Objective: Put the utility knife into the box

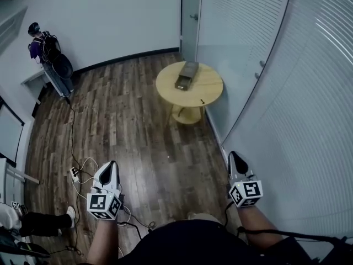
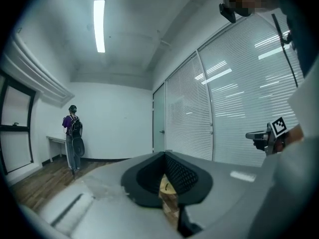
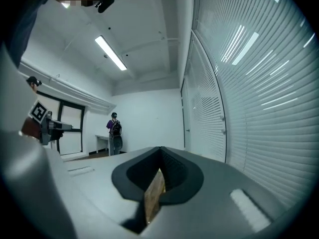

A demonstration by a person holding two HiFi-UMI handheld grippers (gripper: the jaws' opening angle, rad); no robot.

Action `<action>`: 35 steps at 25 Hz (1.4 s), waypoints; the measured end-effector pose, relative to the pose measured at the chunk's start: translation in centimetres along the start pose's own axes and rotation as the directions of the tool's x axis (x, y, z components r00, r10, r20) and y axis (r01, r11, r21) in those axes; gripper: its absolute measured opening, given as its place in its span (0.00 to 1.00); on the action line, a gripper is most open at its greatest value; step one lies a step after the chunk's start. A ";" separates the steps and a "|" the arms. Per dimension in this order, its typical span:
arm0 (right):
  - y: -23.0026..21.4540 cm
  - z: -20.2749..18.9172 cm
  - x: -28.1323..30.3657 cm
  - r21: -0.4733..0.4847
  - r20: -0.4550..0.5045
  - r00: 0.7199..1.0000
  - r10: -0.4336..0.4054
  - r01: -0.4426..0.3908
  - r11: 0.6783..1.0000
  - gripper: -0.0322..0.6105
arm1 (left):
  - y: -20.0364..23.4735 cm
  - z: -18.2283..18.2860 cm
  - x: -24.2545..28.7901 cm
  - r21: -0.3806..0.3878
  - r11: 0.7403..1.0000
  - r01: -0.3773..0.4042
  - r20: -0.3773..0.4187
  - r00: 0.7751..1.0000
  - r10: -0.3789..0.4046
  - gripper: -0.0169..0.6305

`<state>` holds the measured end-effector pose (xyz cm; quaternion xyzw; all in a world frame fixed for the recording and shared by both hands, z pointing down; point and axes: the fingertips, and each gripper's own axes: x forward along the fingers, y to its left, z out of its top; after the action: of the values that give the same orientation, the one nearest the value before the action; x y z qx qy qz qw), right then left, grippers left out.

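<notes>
Bystander: a person with a dark backpack (image 1: 47, 51) stood at the far left by the white wall, well apart from the work.
Floor clutter: a tangle of white cables with a power strip (image 1: 74, 173) lay on the dark plank floor (image 1: 138, 126), just left of the left gripper.
Left gripper (image 1: 113, 164): its jaws were drawn together with nothing between them, and it was held out over the floor, far short of the table.
Table: a round light wooden table (image 1: 212, 84) stood ahead, close to the white slatted wall.
Box: an open grey-brown rectangular box (image 1: 186, 74) sat on the tabletop toward its far side.
Knife: a small dark object (image 1: 202, 101) lay near the table's front edge, apart from the box. It was probably the utility knife, but too small to be sure.
Right gripper (image 1: 233, 157): its jaws were closed tight and empty, and it was held level beside the wall.
Step in hand: the approach, by the look of it, since neither gripper was near the table.
Next move: it called for walking up to the table, parting one gripper's jaws and lining them across the knife's body.
</notes>
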<state>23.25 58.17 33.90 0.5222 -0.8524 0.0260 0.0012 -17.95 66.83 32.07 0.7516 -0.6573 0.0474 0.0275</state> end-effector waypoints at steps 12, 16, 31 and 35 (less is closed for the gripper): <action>-0.5 -0.2 4.1 -0.006 -0.022 0.998 -0.055 0.055 0.998 0.06 | 2.7 0.6 5.4 0.023 1.000 0.016 0.047 0.999 -0.017 0.03; -2.2 -0.1 8.4 0.002 -0.011 0.998 -0.055 0.055 0.998 0.06 | 4.0 0.7 9.3 0.006 0.999 -0.033 0.043 0.999 0.033 0.03; -10.2 0.7 20.4 0.002 0.015 0.999 -0.029 0.029 1.000 0.06 | 4.4 2.8 22.8 0.071 0.996 -0.051 -0.002 0.999 0.051 0.03; -10.0 -0.3 22.4 0.014 -0.022 0.999 -0.031 0.032 0.999 0.06 | 5.4 3.3 25.5 0.066 0.997 -0.030 0.002 1.000 0.030 0.03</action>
<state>22.00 33.74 35.32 0.5352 -0.8438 0.0377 0.0069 -19.86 40.60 31.45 0.7421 -0.6667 0.0691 0.0018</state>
